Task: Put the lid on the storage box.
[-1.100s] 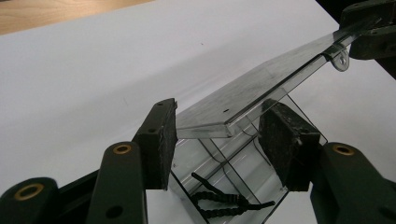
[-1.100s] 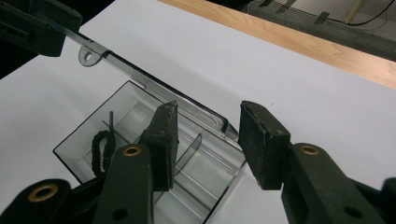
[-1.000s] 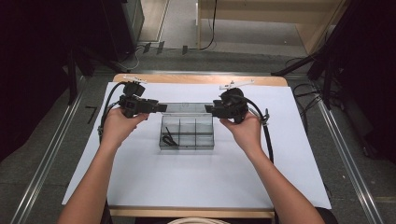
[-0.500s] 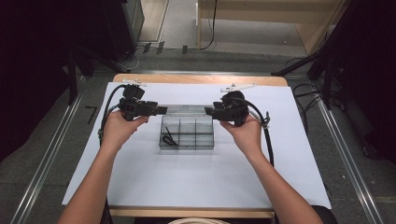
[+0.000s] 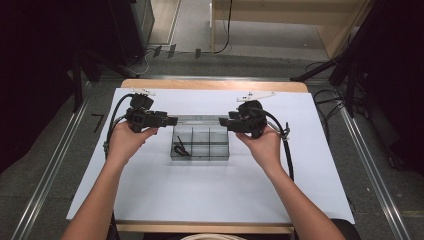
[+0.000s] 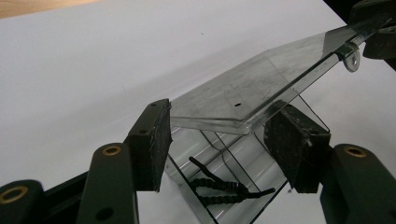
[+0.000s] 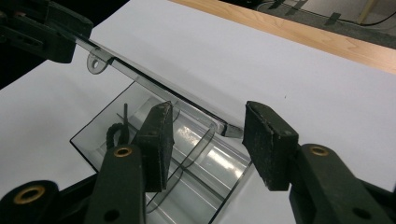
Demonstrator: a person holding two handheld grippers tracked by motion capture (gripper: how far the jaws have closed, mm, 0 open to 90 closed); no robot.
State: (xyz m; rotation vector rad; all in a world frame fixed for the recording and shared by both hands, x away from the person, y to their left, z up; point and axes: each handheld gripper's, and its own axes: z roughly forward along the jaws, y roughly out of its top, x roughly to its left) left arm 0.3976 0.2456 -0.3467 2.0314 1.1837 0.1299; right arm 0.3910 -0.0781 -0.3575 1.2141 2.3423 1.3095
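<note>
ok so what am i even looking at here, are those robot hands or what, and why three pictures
No robot here: a person holds a hand-operated tool in each hand, each ending in two black padded tongs. The wide picture comes from a camera above the table; the other two come from small cameras riding on each tool, looking along its pads.

On the white sheet stands a clear plastic compartment box with a small black chain-like item in its left compartment. Its clear lid is raised on its hinge.

The left tongs and right tongs sit at the lid's two ends. Both have just been opening; the left pads stand about level with the lid's corners, the right pads apart from it.
</note>
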